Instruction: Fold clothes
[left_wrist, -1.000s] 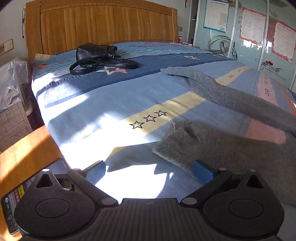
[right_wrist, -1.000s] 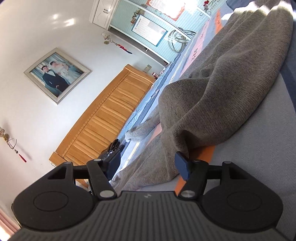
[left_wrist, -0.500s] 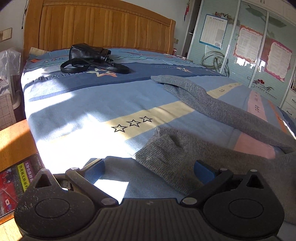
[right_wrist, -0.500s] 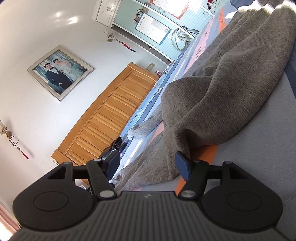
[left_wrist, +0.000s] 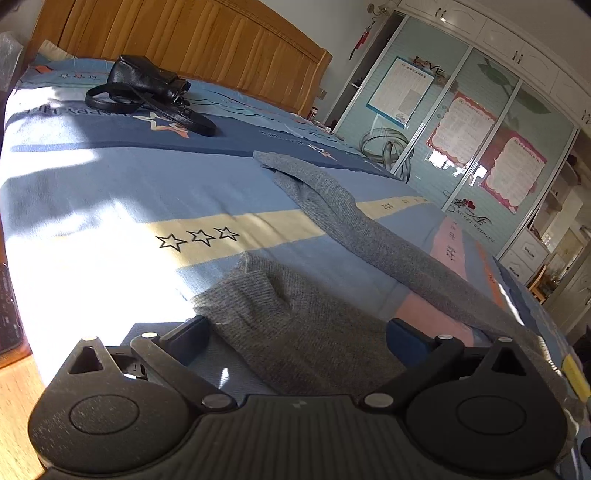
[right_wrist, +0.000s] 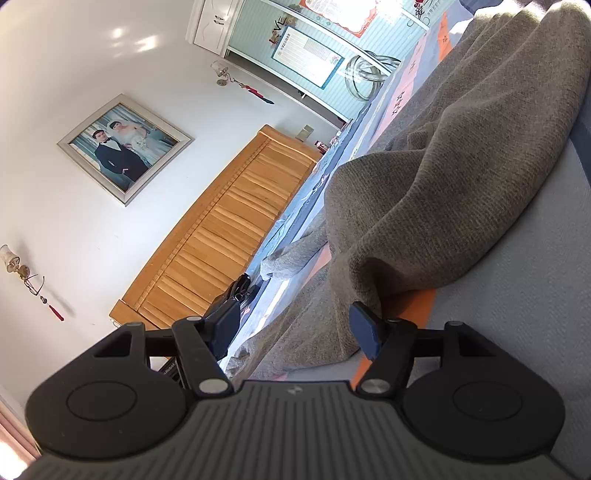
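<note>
sweater (left_wrist: 314, 332) cuff btwn left gripper (left_wrist: 299, 332) jaws (spread), on bed (left_wrist: 110, 206)

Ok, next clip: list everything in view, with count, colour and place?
sweater: one, grey, spread across the bed, sleeve cuff nearest.
bedspread: one, blue with cream star stripe, covering the bed.
handbag: one, black, near the headboard.
headboard: one, orange wood, at the bed's far end.
framed photo: one, silver frame, on the white wall.
wardrobe: one, pale blue doors with posters, beyond the bed.
left hand-held gripper: one, black, open around the cuff.
right hand-held gripper: one, black, open at the sweater's edge.
</note>
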